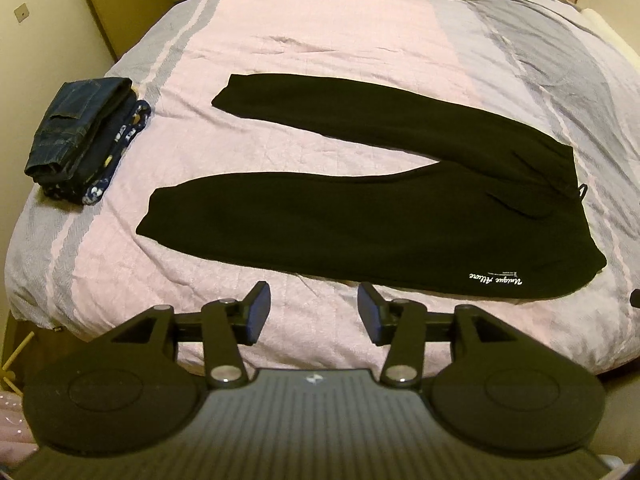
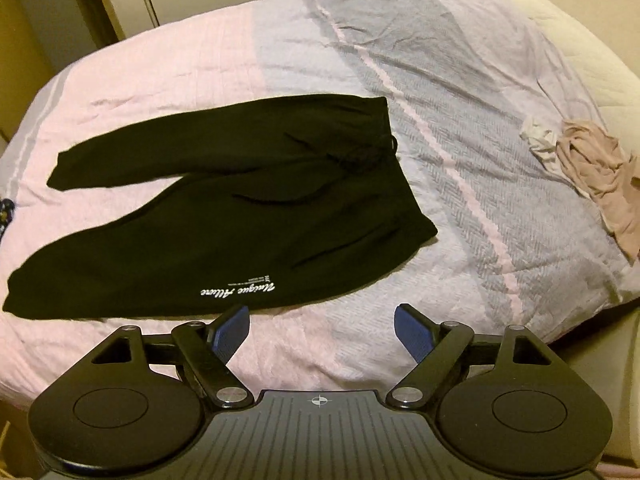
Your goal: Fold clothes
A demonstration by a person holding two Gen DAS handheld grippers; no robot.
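One pair of black pants [image 1: 360, 184], one stack of folded clothes [image 1: 80, 136], one crumpled beige garment [image 2: 592, 168], two claws. Left claw [image 1: 312, 312] hovers over the near edge of the bed [image 1: 320, 40], jaws spread wide, holding nothing, just short of the pants' lower leg. Right claw [image 2: 320, 332] likewise over the near edge, jaws apart and empty, just short of the pants' hip. Pants lie flat mid-bed, unfolded, legs splayed in a V toward the left edge, waistband toward the right, drawstring showing, white script logo [image 2: 238, 291] near the hip on the near side. Folded stack sits by the left edge. Beige garment is near the right edge, well apart from the pants.
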